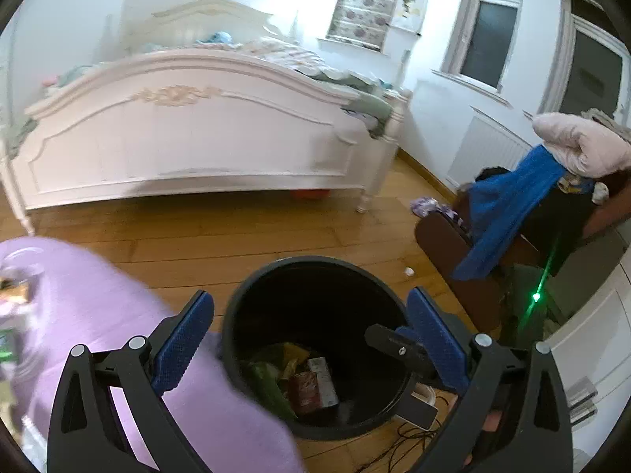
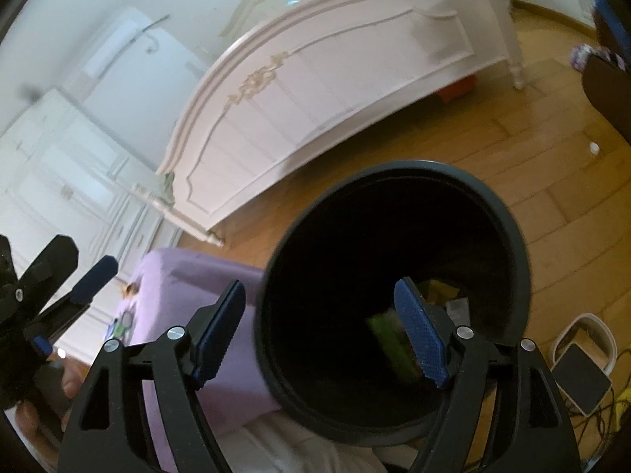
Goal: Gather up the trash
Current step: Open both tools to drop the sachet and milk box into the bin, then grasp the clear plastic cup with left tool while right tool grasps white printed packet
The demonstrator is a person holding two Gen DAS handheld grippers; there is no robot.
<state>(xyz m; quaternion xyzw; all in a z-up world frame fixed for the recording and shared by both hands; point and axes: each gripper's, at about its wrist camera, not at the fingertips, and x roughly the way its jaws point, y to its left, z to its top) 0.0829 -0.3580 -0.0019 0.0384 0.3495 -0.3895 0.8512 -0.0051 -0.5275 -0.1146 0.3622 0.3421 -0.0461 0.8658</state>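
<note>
Both tools, left tool [image 1: 311,339] and right tool [image 2: 321,331], hang spread and empty over the bin [image 1: 315,272], so next up looks like grabbing more trash, maybe that white bit [image 1: 409,272] on the floor.

we hold our left gripper [image 1: 311,339] tipped down with its jaws wide apart and nothing in them. our right gripper [image 2: 321,335] tips down too, jaws apart and bare.

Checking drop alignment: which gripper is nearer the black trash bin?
Right. The right gripper hangs over the black trash bin, one finger above its opening. The left gripper sits farther back, the bin framed between its open fingers.
</note>
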